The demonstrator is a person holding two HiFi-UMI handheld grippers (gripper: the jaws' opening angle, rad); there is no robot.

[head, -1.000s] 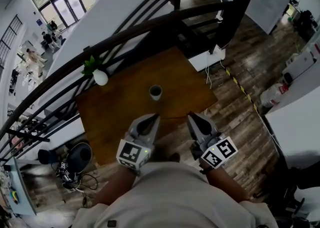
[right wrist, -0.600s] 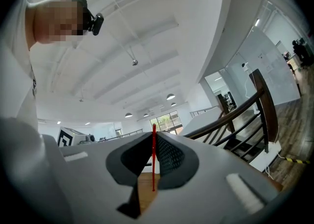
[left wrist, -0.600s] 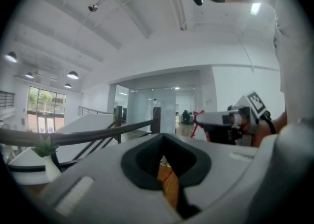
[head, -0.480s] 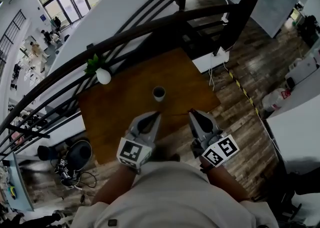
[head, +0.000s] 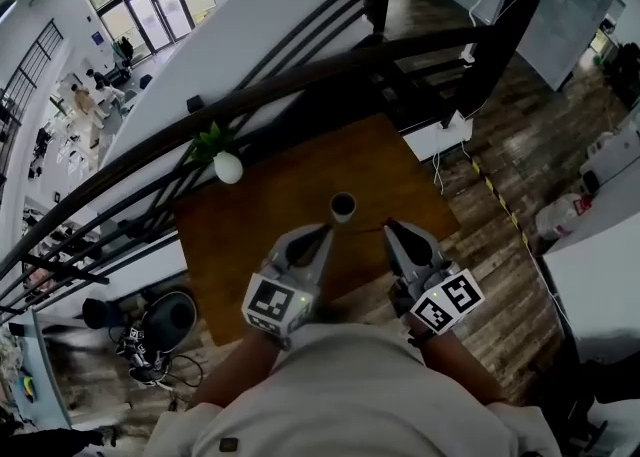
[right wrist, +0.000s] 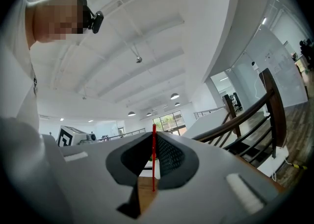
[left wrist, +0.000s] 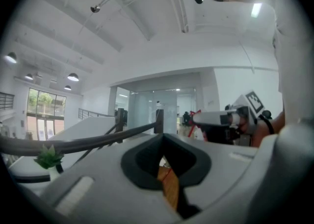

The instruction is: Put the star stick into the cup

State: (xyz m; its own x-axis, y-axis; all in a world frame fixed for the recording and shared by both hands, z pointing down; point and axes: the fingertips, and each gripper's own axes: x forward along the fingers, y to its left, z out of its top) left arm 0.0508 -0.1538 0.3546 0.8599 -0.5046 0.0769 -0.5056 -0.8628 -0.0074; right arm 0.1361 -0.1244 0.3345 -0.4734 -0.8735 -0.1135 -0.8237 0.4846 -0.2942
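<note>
1. The dark curved metal railing point(head: 250, 95) runs just behind the table, and past it the floor drops to a lower level. Anything flicked that way would probably be lost.
2. The brown wooden table point(head: 270, 215) carries the cup, and both grippers hang over its near edge. A drop made here could miss the table and land on the plank floor.
3. The grey left gripper point(head: 326, 230) has its jaws together with nothing in them. It sits just beside the right one, and the stick's free end reaches toward it, so a careless nudge could knock the stick askew.
4. The grey right gripper point(head: 388, 226) has its jaws almost closed, pinching the stick. So thin a shaft may swivel in that pinch.
5. The white round vase with green leaves point(head: 228, 167) stands at the table's far left, well apart from the cup, so it is at little risk.
6. The small pale cup point(head: 343, 207) stands upright just ahead of the gripper tips. It looks light, and a sideways poke at its rim could tip it.
7. The thin red stick point(right wrist: 153, 169) lies crosswise in the grip, not pointing down. It would need tilting before it can enter the cup. Its star end cannot be made out.
</note>
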